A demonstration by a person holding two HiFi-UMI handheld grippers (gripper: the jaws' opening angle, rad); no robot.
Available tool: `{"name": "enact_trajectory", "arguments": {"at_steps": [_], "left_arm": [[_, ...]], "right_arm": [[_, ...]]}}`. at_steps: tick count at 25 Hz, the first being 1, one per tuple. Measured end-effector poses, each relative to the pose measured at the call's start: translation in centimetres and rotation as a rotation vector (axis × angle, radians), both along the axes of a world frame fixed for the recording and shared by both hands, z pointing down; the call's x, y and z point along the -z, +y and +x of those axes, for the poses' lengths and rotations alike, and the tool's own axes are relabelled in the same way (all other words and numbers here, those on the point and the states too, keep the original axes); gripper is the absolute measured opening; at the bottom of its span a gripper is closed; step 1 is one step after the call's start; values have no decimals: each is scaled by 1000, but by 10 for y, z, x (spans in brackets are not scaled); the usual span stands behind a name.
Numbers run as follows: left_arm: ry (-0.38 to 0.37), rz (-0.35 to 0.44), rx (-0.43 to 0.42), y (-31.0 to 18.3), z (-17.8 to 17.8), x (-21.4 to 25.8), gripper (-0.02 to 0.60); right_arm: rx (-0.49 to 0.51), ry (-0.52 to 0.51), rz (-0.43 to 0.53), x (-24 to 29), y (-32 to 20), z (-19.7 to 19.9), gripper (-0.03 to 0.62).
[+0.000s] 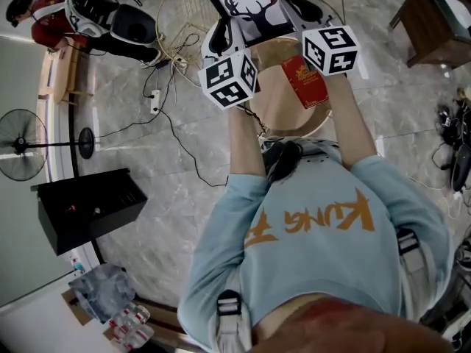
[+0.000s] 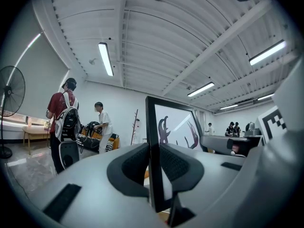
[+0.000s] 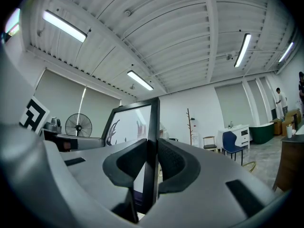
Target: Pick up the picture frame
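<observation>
At the top middle of the head view I see the picture frame (image 1: 249,7). It is flat and square-cornered, with a thin black border and a smooth white sheet that shows black antlers. The top edge of the view cuts off its upper part, and the two grippers hide its lower edge, so I cannot tell if it rests on anything.

My left gripper (image 2: 153,167) has its jaws closed on one side of the border. The black pads (image 2: 178,164) look rubbery and are covered in tiny bumps, and they press on the border from both sides. My right gripper (image 3: 151,163) has its jaws closed the same way on the other side. From each gripper view the frame stands upright and I see it nearly edge-on, so the antlers look squashed.

Just below the frame in the head view is a round wooden tabletop (image 1: 274,112). A red box (image 1: 305,81) with gold print lies on it; the print is too small to read. The gripper bodies are smooth grey plastic. Each one has a white cube (image 1: 228,78) with black square marks, and the cubes hide part of the tabletop.
</observation>
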State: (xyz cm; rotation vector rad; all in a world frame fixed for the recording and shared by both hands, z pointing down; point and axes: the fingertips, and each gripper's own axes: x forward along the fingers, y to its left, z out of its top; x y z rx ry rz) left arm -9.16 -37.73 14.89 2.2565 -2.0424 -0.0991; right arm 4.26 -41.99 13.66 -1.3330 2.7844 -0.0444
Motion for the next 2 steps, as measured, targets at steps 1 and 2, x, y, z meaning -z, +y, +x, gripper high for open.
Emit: {"name": "enact_trajectory", "arguments": {"at_steps": [1,2], "left_arm": [[1,0,1,-2,0,1,80],[1,0,1,-3,1,1,80]], "right_arm": [[1,0,0,1,-2,0,69],[1,1,1,1,-3,1,69]]}}
